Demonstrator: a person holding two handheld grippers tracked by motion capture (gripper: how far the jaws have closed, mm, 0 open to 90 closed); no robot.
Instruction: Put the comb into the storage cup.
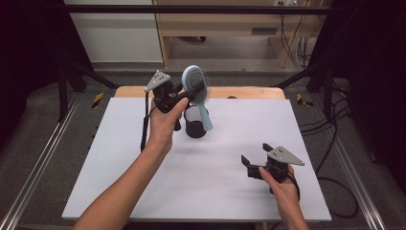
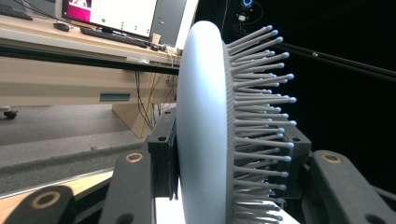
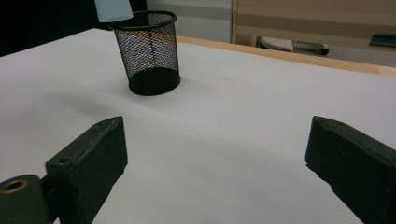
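My left gripper (image 1: 186, 97) is held up over the back middle of the white table (image 1: 215, 187), shut on the head of a light-blue hairbrush (image 1: 196, 82). In the left gripper view the brush (image 2: 205, 116) stands edge-on between the jaws, grey bristles pointing right, and the gripper (image 2: 229, 156) clamps it from both sides. The brush handle hangs down over the front of a black mesh cup (image 1: 195, 125). The right gripper view has the handle tip (image 3: 113, 9) just above the cup's rim (image 3: 152, 51). My right gripper (image 1: 256, 154) (image 3: 215, 158) rests low at the front right, open with nothing between its jaws.
A wooden table edge (image 1: 249, 92) runs behind the white surface. Metal rails (image 1: 33, 177) flank the table, and cables (image 1: 330, 143) trail on the floor at right. A desk with a monitor (image 2: 116, 14) and keyboard stands beyond the table.
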